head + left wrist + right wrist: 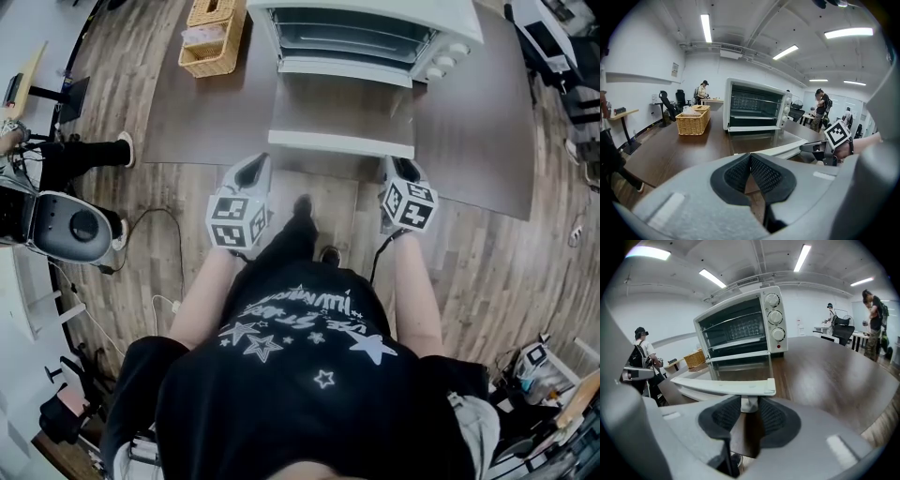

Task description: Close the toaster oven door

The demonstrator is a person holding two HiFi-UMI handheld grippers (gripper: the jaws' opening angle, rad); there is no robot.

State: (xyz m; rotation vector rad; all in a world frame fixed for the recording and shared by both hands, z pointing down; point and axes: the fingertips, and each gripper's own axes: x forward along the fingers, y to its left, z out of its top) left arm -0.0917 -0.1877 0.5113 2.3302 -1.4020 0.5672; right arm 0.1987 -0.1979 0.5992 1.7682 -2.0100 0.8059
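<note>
Both bare forearms reach forward and slant down toward the worktop (pixel 206 112), one at each end of the toaster oven door (pixel 342 117). The door lies fully open, flat and level, hanging out from the toaster oven (pixel 361 33) toward the person.

The left gripper (pixel 251 169) hovers just off the door's left front corner. Its fingers (pixel 761 171) are closed tip to tip with nothing between them. The right gripper (pixel 397 171) is at the right front corner. Only its own view shows the grip: the fingers (pixel 776 420) have closed on the short post (pixel 749 404) under the white door handle (pixel 724 386), with the pads against either side (the bar itself runs across above them).

The head view hides that contact behind the marker cubes. The left gripper view shows a wicker basket (pixel 693 121) left of the oven, and the right gripper view shows three knobs (pixel 775 317) down its panel.
</note>
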